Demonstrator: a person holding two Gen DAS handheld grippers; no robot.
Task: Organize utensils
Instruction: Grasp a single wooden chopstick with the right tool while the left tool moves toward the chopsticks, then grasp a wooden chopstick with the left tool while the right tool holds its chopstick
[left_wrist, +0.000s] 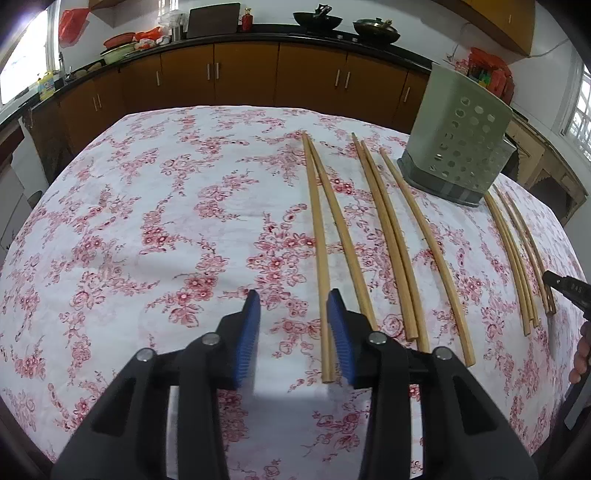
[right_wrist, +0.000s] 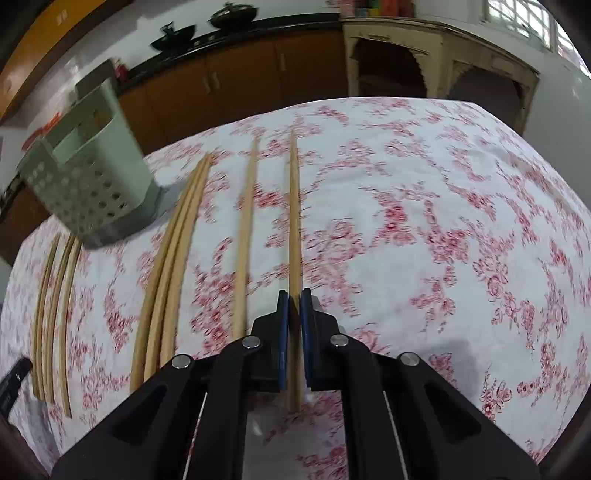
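Right now your right gripper (right_wrist: 294, 295) has its blue fingers (right_wrist: 283, 332) closed on a single chopstick (right_wrist: 294, 221), which runs straight away toward 12 o'clock over the flowered cloth on the desk (right_wrist: 443, 221). Whether that chopstick is lifted or lying on the cloth, you cannot tell; the view is motion-blurred. At 10 o'clock of it lies another lone chopstick (right_wrist: 245, 236), then a bundle of three (right_wrist: 173, 258), and further toward 9 o'clock three more (right_wrist: 51, 314). The green perforated holder (right_wrist: 92, 177) stands upright at 10 o'clock, just beside the bundle's far ends.

Your left gripper (left_wrist: 293, 295) hovers over the cloth with its fingers (left_wrist: 247, 332) spread apart and nothing between them. A pair of chopsticks (left_wrist: 321, 236) lies just by its right finger, at 1 o'clock, and three more (left_wrist: 391, 236) lie beyond at 2 o'clock. The holder (left_wrist: 458, 147) sits at 2 o'clock, well apart from this gripper.
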